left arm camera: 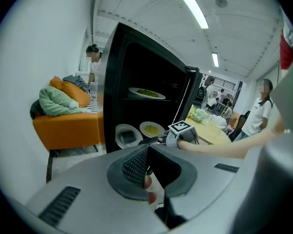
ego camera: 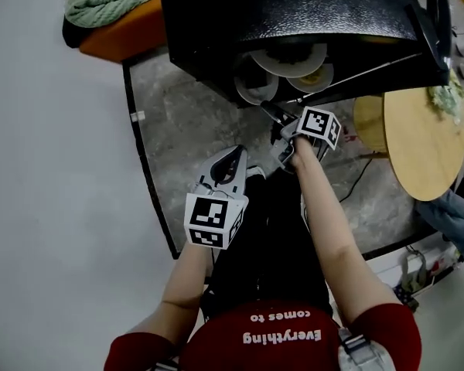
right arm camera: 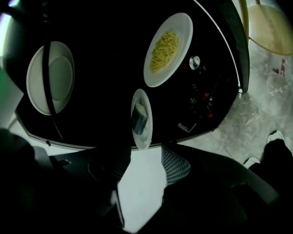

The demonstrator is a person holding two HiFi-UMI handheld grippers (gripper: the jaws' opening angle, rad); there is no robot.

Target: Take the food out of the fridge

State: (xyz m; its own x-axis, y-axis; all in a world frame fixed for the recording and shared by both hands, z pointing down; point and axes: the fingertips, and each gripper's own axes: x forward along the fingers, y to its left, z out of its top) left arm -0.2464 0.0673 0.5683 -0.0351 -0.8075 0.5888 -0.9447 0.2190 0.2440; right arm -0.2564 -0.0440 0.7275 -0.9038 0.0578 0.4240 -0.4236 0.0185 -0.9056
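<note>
A person's right gripper (right arm camera: 145, 155) reaches toward the open black fridge (ego camera: 294, 14), fingers apart with nothing between them. The left gripper (left arm camera: 147, 150) hangs back, fingers together. Three plates of food (right arm camera: 167, 48) sit inside the fridge.

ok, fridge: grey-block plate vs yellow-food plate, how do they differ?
The grey-block plate holds one dark squarish piece; the yellow-food plate holds a yellow heap. In the left gripper view the grey-block plate sits left of the yellow-food plate. The right gripper view shows the grey-block plate nearly edge-on, the yellow-food plate mostly face-on. Both white, round, inside the black fridge.
</note>
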